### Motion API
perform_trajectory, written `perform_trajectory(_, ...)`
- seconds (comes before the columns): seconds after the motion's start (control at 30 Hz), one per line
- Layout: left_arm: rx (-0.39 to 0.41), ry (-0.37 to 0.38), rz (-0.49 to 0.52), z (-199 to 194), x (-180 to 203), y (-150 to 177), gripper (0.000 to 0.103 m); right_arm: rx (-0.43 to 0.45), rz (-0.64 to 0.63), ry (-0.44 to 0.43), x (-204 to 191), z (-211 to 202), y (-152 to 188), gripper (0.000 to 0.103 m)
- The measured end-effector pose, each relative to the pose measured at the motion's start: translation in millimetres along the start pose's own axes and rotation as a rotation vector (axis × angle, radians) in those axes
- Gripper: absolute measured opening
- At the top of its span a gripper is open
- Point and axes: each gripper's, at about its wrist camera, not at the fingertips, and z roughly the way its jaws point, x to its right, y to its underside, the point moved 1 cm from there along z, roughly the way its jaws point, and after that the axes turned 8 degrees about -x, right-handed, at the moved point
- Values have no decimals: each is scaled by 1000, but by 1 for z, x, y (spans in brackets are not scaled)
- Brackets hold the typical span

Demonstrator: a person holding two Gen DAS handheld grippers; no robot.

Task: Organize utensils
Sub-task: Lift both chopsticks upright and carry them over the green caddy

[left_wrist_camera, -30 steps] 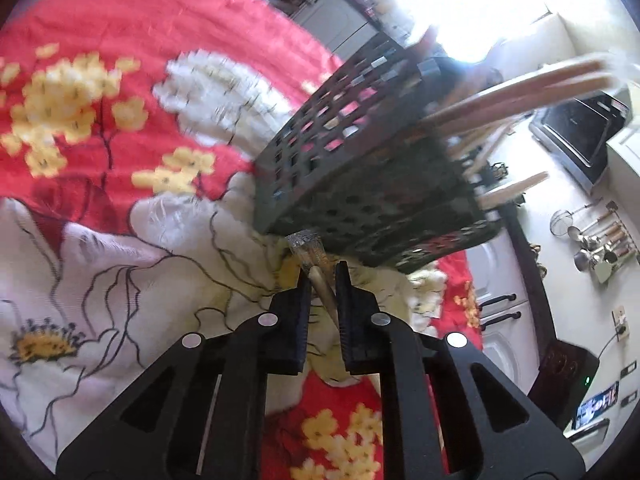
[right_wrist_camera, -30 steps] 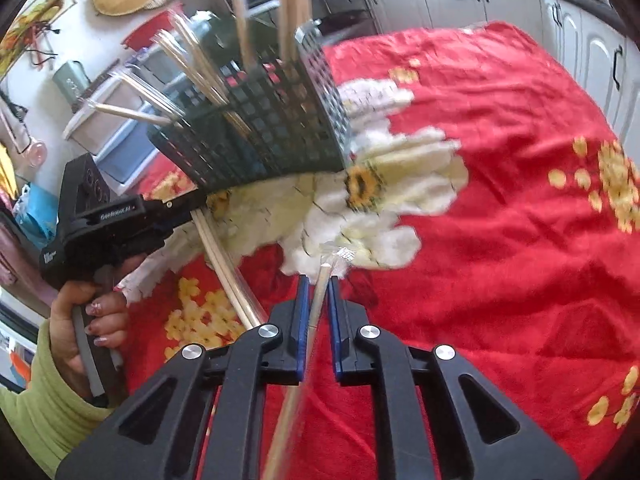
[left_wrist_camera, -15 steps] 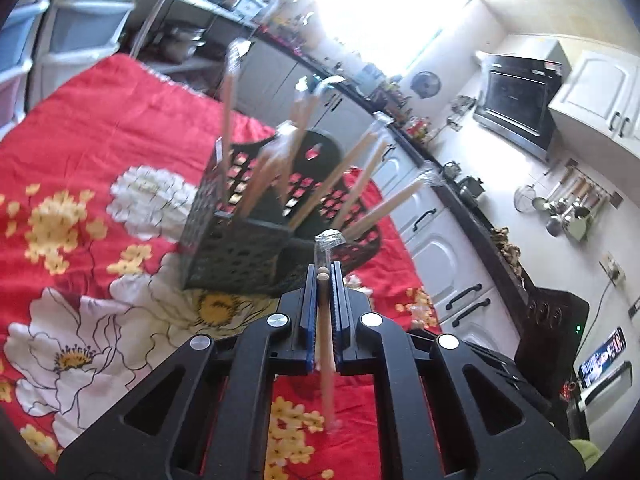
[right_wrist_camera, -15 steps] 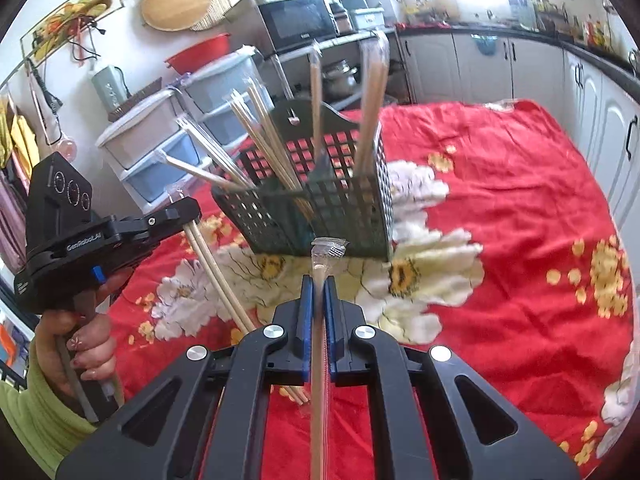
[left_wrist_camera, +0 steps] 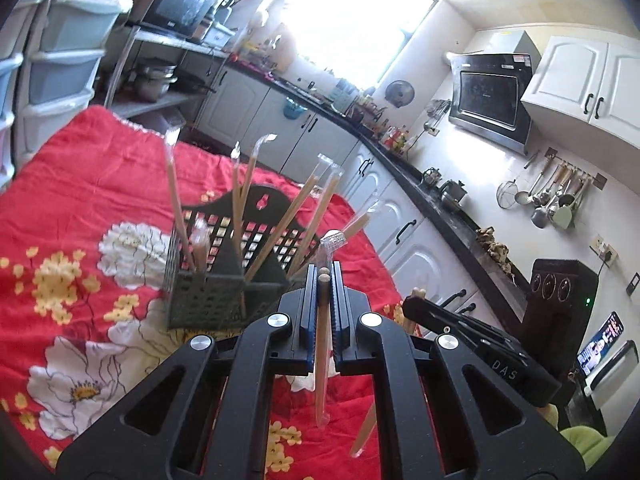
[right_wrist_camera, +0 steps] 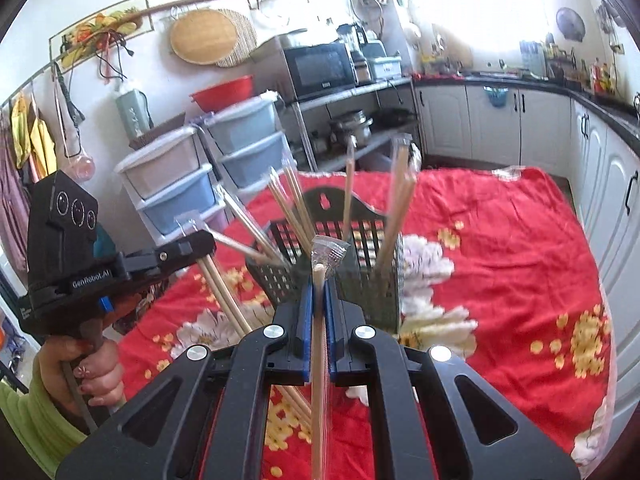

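Left tool (left_wrist_camera: pixel 323 280) is clenched on a pair of wrapped chopsticks (left_wrist_camera: pixel 321 360); the two round wooden ends poke up between the blue pads, clear wrapper tip crinkled above them, the rest of the pair hanging down below the tool over the red floral cloth (left_wrist_camera: pixel 100 168).

Right tool (right_wrist_camera: pixel 319 292) is likewise clamped on its own wrapped chopstick pair (right_wrist_camera: pixel 319 380), held roughly upright, wrapper end flared just above the pads.

Black perforated utensil basket (left_wrist_camera: pixel 208 300) stands upright on the cloth-covered bench, just ahead of both tools. It has a tall arched back w/ a cut-out, and dividers inside. Several wrapped chopstick pairs (left_wrist_camera: pixel 176 200) already stand in it, leaning at different angles, some fanning out toward the sides. Can't tell which compartment each sits in.

In the right wrist view the left tool (right_wrist_camera: pixel 200 244) shows from the side, near the basket's left, its chopsticks slanting down below it; the person's left hand (right_wrist_camera: pixel 86 372) grips the handle, green sleeve at the wrist. In the left wrist view the right tool's body shows low on the right.
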Motion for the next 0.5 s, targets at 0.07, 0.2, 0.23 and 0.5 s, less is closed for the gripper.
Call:
perform_trajectory(0.07, 10, -4, 12, -3, 4, -5, 3, 23, -10, -3, -3, -4, -7, 6)
perform_trajectory(0.2, 42, -12, 34, -11, 9, -18, 3, 79, -27, -2, -8, -13, -24, 6)
perform_trajectory(0.23, 50, -16, 38, -13, 10, -22, 3, 91, -29, -1, -9, -15, -27, 6)
perform_trajectory(0.5, 137, -39, 63, -35, 17, -51, 3, 190, -27, -23, -11, -24, -60, 6)
